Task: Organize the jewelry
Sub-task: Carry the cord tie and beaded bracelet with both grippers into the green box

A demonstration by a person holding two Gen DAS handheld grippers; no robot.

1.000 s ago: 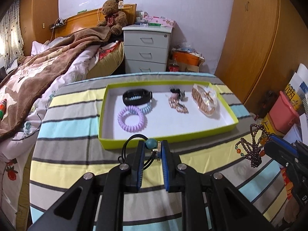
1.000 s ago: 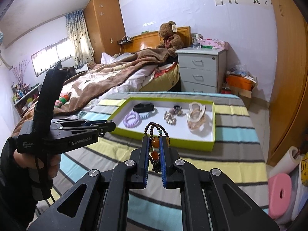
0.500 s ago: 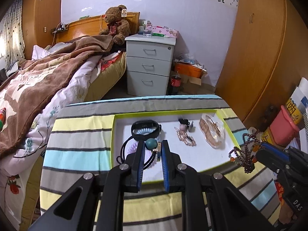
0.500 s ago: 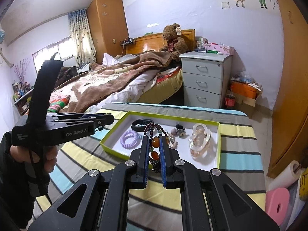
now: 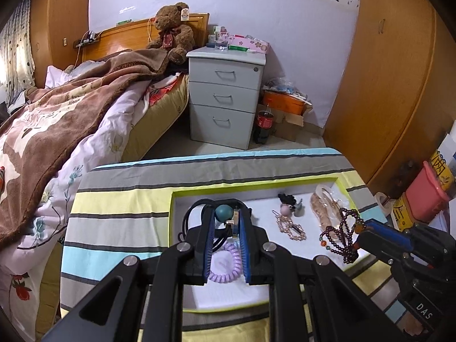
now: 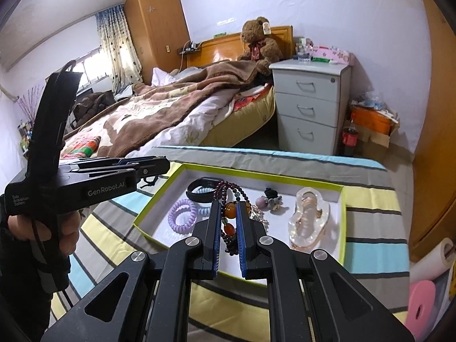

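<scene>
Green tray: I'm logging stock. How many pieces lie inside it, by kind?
Spiral hair ties: 2 (purple, blue)
Black band: 1
Charm hair tie: 1
Gold clip: 1
Clear pouch: 1
Total: 6

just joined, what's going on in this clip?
A person is sorting jewelry into a green-rimmed tray on a striped cloth. The left tongs grip a black cord with a teal bead; the right tongs grip a dark beaded bracelet with orange beads. Both hang over the tray, which already holds a purple coil hair tie, a black band and a clear hair claw.
</scene>
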